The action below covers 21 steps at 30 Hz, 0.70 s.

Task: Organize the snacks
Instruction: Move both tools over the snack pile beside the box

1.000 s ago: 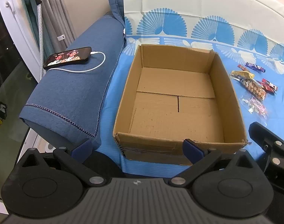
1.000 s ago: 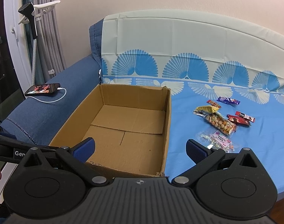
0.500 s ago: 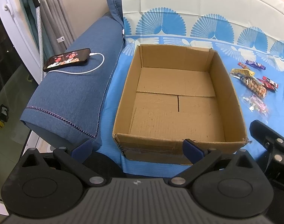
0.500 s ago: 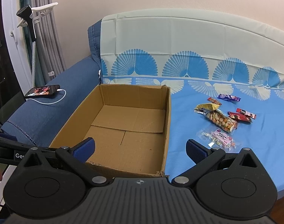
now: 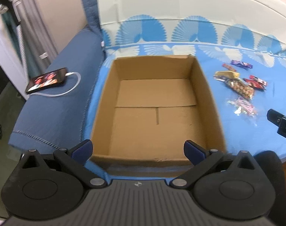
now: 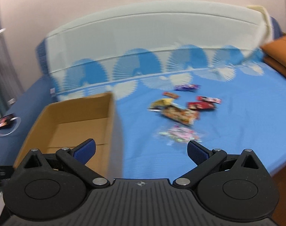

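An open, empty cardboard box stands on the blue bed sheet; it also shows in the right wrist view. Several snack packets lie right of it: a peanut bag, a pink candy bag, red bars and a purple bar. My left gripper is open and empty at the box's near edge. My right gripper is open and empty, in front of the snacks and apart from them.
A phone on a white cable lies on the blue sofa arm left of the box. The white and blue backrest runs behind. An orange cushion sits far right. The bed's front edge is near.
Both grippers have swung to the right; the right wrist view is now blurred and centres on the snacks, with the box pushed to its left. Both stay open.
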Available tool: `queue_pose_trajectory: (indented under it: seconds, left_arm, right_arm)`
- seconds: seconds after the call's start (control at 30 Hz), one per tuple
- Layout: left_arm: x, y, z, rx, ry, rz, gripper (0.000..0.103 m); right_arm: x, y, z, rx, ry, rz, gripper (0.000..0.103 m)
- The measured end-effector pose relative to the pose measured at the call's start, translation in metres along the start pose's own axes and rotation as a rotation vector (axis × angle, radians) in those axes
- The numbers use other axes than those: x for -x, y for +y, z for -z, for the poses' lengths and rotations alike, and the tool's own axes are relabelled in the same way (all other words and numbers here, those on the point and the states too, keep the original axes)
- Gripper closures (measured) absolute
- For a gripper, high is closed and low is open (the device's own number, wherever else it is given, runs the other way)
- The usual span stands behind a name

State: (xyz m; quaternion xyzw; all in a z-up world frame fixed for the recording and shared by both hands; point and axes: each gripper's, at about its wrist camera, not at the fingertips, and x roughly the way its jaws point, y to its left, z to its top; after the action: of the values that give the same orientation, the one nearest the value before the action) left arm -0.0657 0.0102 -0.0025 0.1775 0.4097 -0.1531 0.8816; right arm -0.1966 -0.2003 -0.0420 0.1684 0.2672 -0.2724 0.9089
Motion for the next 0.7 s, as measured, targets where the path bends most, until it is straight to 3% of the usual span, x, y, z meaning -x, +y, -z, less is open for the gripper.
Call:
queue_pose_trajectory:
  seconds: [0.3, 0.7]
  left_arm:
    - [-0.01, -0.052, -0.036, -0.038, 0.006, 0.058, 0.0]
    - [-0.027, -0.122, -0.078, -0.11, 0.002, 0.109, 0.0]
  right_arm:
    - [-0.065, -0.073, -0.002, -0.092, 0.117, 0.099, 0.0]
    - [-0.121, -0.126, 0.011, -0.133, 0.245, 0.114, 0.0]
